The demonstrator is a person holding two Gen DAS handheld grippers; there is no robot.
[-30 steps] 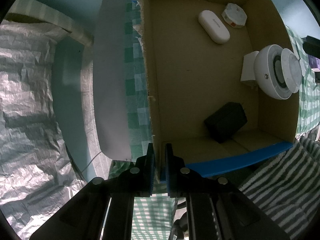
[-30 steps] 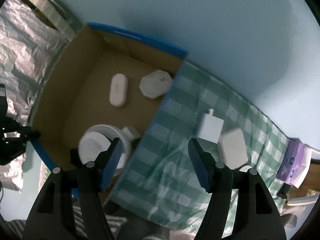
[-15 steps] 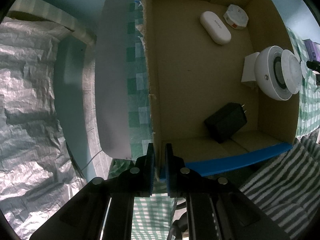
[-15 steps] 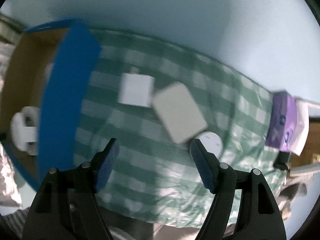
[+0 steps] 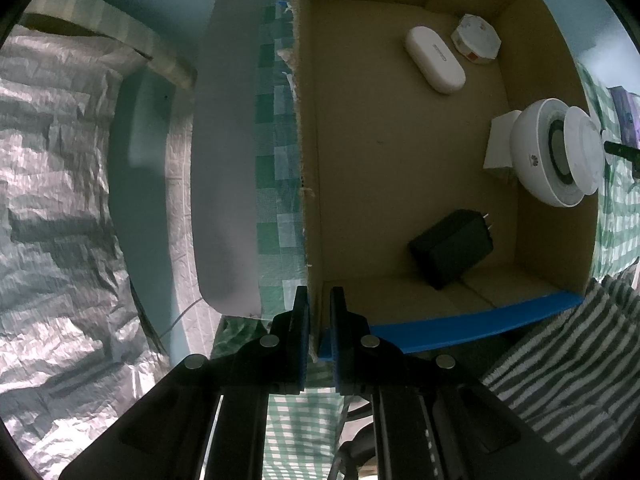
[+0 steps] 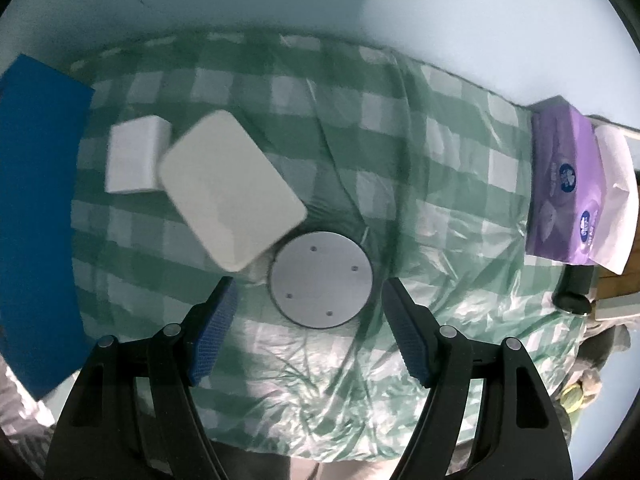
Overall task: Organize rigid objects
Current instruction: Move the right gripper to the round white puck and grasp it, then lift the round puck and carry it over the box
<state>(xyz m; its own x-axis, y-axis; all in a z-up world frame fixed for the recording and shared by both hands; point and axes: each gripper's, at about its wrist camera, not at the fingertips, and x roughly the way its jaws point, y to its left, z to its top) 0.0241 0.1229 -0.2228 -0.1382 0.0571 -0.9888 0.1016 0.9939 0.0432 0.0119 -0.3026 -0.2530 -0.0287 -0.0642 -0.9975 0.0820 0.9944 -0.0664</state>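
Left gripper (image 5: 319,320): jaws together, clamped on the near corner edge of the cardboard box (image 5: 384,184); one pad outside the wall, one inside; pointing straight down.
Box floor, ahead of the left gripper: black power adapter (image 5: 452,246) nearest, just ahead and to the right, prongs turned away.
Farther ahead and right: white round speaker (image 5: 548,156) on its side against the right wall, touching a small white block (image 5: 498,146) behind it.
Far corner of the box: white oval case (image 5: 435,59) lying flat, just beside a white octagonal device (image 5: 476,38); the two near, whether touching cannot be told.
Box rim: blue tape along the near edge, right of the left gripper.
Right gripper (image 6: 310,322): jaws apart, nothing between the pads, nothing clamped; pointing down over the green checked cloth (image 6: 400,128).
Directly ahead of the right gripper, between the line of its fingers: flat white round disc (image 6: 320,284) on the cloth, untouched.
Ahead and left of the right gripper: white rounded rectangular device (image 6: 232,192), tilted diagonally, its corner near the disc.
Farther left: white cube charger (image 6: 134,160), touching or overlapped by the rectangular device.
Far left of the right gripper: blue side of the box.
Far right of the right gripper: purple tissue pack (image 6: 568,184) at the cloth's edge, well apart from the disc.
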